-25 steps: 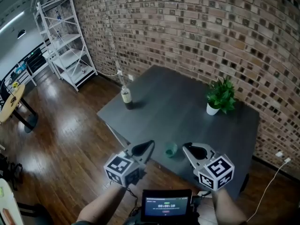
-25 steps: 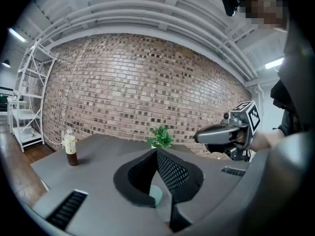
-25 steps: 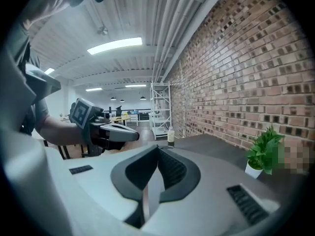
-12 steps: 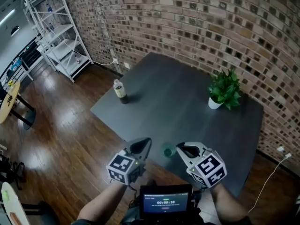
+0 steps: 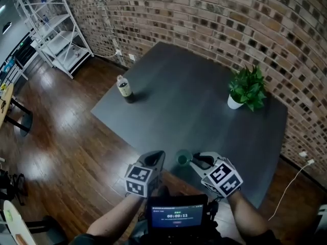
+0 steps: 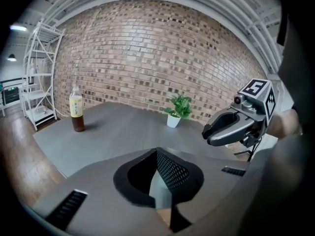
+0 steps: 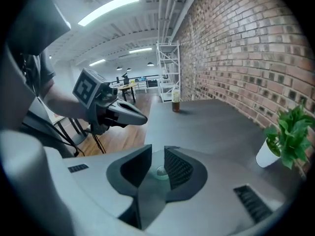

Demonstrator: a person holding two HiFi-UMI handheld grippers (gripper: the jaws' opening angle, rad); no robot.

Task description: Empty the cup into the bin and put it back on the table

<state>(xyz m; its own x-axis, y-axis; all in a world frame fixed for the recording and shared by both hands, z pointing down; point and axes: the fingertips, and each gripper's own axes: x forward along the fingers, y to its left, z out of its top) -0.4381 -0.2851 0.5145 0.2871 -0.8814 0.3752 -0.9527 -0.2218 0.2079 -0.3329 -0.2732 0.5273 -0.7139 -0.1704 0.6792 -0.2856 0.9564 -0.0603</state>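
Note:
A small green cup [image 5: 183, 157] stands upright near the front edge of the dark grey table [image 5: 194, 111]. My right gripper [image 5: 197, 161] sits just right of the cup, jaws opening with a narrow gap. In the right gripper view the cup [image 7: 161, 171] shows low in that gap, just ahead of the right gripper [image 7: 157, 154]; the pads do not press on it. My left gripper [image 5: 155, 158] hovers left of the cup at the table edge, shut and empty. Its own view shows the left gripper [image 6: 156, 154] over bare table, no cup visible. No bin is in view.
A bottle of brown drink [image 5: 123, 87] stands near the table's left corner and a potted plant [image 5: 247, 89] at the far right. A brick wall [image 5: 230, 24] runs behind, white shelving [image 5: 48, 32] stands far left, and wooden floor [image 5: 61, 137] lies left of the table.
My right gripper has closed in on the cup from the right and its jaws have parted a little. The left gripper has edged nearer the table edge and stays shut.

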